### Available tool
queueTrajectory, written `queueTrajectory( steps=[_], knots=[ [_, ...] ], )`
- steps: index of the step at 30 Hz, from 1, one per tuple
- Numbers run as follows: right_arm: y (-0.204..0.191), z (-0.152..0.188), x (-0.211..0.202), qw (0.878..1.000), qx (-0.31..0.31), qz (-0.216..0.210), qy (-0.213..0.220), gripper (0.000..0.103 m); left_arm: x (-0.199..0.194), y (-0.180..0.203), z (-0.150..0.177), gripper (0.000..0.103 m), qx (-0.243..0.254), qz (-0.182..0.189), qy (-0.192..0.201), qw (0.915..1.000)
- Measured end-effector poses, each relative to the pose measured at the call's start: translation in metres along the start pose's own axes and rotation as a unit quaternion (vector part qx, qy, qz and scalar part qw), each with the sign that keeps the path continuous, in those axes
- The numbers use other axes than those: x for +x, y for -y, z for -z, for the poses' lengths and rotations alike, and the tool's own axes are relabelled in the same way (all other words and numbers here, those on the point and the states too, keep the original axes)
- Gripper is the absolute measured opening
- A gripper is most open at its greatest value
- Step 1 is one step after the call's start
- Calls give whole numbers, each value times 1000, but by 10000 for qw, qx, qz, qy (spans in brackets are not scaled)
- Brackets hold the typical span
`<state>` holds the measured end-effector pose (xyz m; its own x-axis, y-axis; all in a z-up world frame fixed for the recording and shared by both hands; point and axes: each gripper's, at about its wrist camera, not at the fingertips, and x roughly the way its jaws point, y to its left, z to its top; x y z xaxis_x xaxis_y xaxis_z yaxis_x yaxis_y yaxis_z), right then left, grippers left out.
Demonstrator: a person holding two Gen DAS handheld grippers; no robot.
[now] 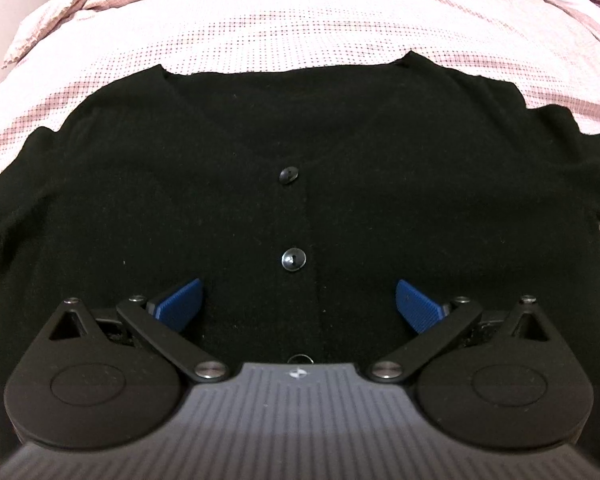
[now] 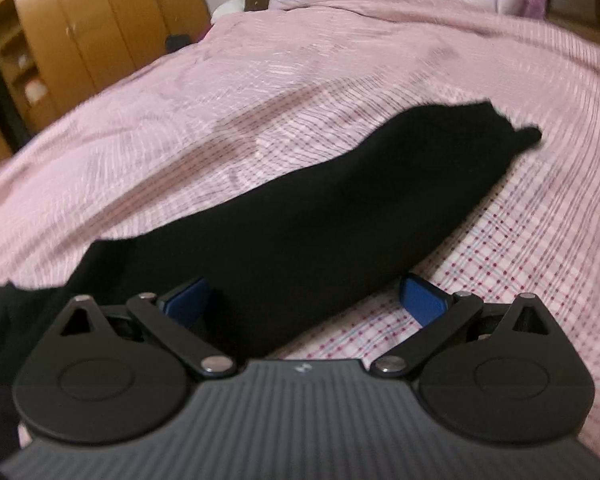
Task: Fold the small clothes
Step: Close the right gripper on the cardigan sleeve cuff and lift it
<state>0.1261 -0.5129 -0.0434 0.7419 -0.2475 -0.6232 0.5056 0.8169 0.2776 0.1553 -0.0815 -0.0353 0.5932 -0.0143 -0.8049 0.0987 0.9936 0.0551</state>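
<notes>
No fold had been made yet: the black cardigan [image 1: 300, 168] lay flat, buttoned and face up on the pink checked bed [image 1: 300, 20], sleeves spread, while your left tongs [image 1: 299, 304] and right tongs [image 2: 304, 300] hovered spread wide and empty above it, so every fold was left.

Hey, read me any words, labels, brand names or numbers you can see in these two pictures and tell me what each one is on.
No readable words or numbers in either view.
Left gripper: small white emblem on its grey body, a symbol, not letters.
Right gripper: the same small mark, blurred.
Black cardigan: plain buttons, no tag or label showing.
Checked bedspread: pattern only, no text.
</notes>
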Motion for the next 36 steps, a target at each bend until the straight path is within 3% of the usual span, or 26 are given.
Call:
queueTrajectory(
  steps=[6,13,18,19,20,21,23,25,28,36],
  knots=[
    [16,3,2,9989,208,-321,289,103,0,3,6,103,-71,-68,94,9999],
    [36,-15,9,9900,1174,-619,472,103,0,3,6,103,-98,-96,104,9999],
    [41,-22,17,9858,1453,-642,537,101,-3,3,12,103,-103,-112,228,9996],
    [41,-23,18,9866,1426,-583,533,95,-3,3,12,103,-133,-104,221,9996],
    [39,-24,18,9880,1372,-483,526,79,-4,3,12,103,-140,-100,207,9996],
    [38,-24,17,9895,1313,-338,503,71,-5,3,12,103,-121,-92,194,9997],
    [40,-25,15,9906,1285,-162,445,37,-8,3,11,103,-58,-76,155,9998],
    [47,-25,10,9881,1472,-251,357,15,-11,3,10,103,-18,-41,95,9999],
    [56,-22,-5,9844,1665,-267,510,8,-16,0,8,103,-14,10,15,10000],
    [63,-11,-47,9823,1637,-233,877,8,-36,-17,13,103,-78,-147,-1,9999]
  ],
)
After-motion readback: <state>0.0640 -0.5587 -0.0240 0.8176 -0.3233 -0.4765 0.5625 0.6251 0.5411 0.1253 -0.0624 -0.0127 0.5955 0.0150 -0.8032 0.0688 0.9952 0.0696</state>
